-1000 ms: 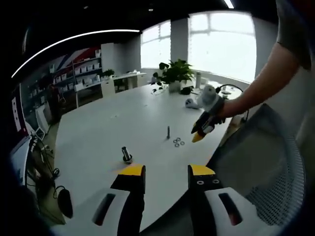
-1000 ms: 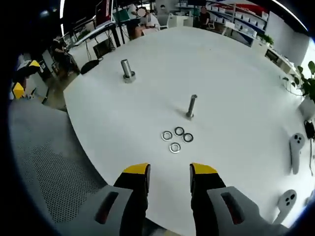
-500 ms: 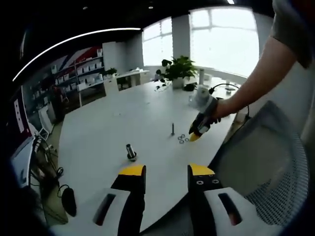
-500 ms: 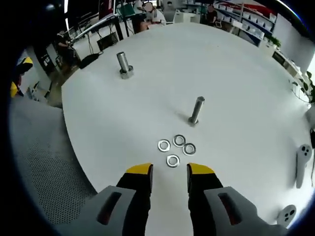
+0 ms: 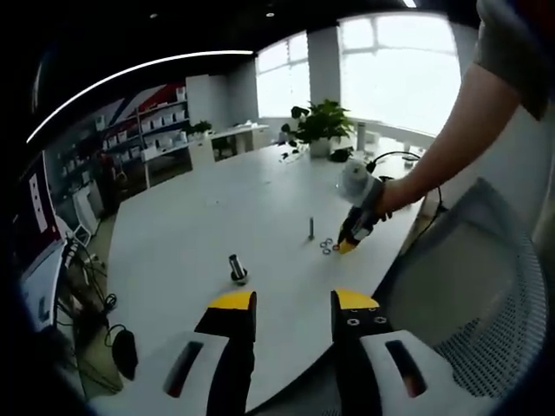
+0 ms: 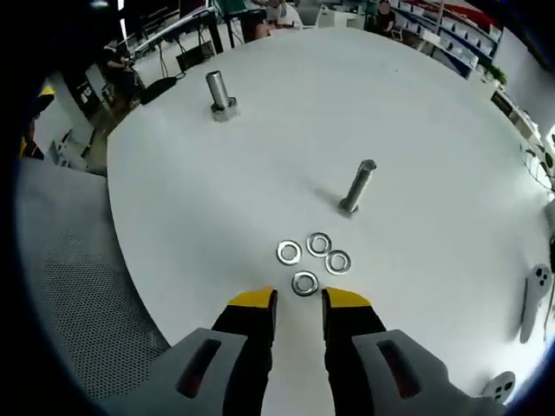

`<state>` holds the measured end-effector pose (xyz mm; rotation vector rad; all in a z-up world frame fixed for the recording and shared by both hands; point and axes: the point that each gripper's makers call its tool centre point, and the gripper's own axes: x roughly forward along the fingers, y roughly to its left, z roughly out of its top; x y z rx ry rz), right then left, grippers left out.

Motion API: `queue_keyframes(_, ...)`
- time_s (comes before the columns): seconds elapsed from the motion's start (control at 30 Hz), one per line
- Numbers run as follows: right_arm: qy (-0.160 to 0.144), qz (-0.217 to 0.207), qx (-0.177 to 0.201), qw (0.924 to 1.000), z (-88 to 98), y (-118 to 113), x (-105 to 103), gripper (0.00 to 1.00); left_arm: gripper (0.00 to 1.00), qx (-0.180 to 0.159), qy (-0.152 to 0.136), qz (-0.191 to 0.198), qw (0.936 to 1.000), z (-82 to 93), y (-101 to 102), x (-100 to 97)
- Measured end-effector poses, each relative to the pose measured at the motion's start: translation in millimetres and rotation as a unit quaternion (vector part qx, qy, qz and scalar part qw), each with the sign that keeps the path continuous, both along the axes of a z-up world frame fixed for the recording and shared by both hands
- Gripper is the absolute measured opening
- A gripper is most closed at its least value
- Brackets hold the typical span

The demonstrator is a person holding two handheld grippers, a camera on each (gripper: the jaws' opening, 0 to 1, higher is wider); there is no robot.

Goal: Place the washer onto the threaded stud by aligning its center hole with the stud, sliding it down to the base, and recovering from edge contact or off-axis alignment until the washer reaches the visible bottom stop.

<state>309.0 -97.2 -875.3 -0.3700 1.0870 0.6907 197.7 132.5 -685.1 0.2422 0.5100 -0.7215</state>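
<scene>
The right tongs [image 6: 299, 299], narrowed yet empty, have closed in on the nearest washer [image 6: 304, 282], ready to grasp; left tongs [image 5: 295, 302] stay apart.

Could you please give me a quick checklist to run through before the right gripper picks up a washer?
1. Right gripper has a gap between its jaws: ok, narrow but open.
2. Nearest washer lies just ahead of the jaw tips, in line with the gap: ok.
3. Washer lies apart from the other three washers: ok, small gaps show.
4. Threaded stud stands bare, no washer on it: ok.
5. Left gripper is held back from the washers, open and empty: ok.
6. Washer's hole fits the stud: cannot tell.
</scene>
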Motion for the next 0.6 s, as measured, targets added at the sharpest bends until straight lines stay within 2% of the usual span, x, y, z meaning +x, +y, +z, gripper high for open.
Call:
queue_keyframes(0.07,0.002,0.003,-0.004,1.0,1.8,0.3,-0.1,0.22,0.33,0.0,0.002,0.0,1.0,-0.5,-0.1,-0.2)
queue_keyframes(0.23,0.003,0.057,-0.024,0.9981,0.1,2.0,2.1,0.2,0.32,0.005,0.003,-0.003,1.0,-2.2,-1.0,-0.7)
queue_keyframes(0.3,0.012,0.063,-0.033,0.9974,0.4,2.1,1.7,0.2,0.32,0.004,0.006,-0.003,1.0,-2.9,-0.8,-0.6)
queue_keyframes(0.43,0.029,0.118,-0.076,0.9897,-0.8,1.8,1.2,0.2,0.31,0.006,0.013,-0.002,0.9999,-5.3,-0.5,-0.5)
queue_keyframes(0.6,0.051,0.121,-0.098,0.9864,-2.5,2.6,4.0,0.19,0.31,0.012,0.018,0.001,0.9998,-8.3,1.3,-0.6)
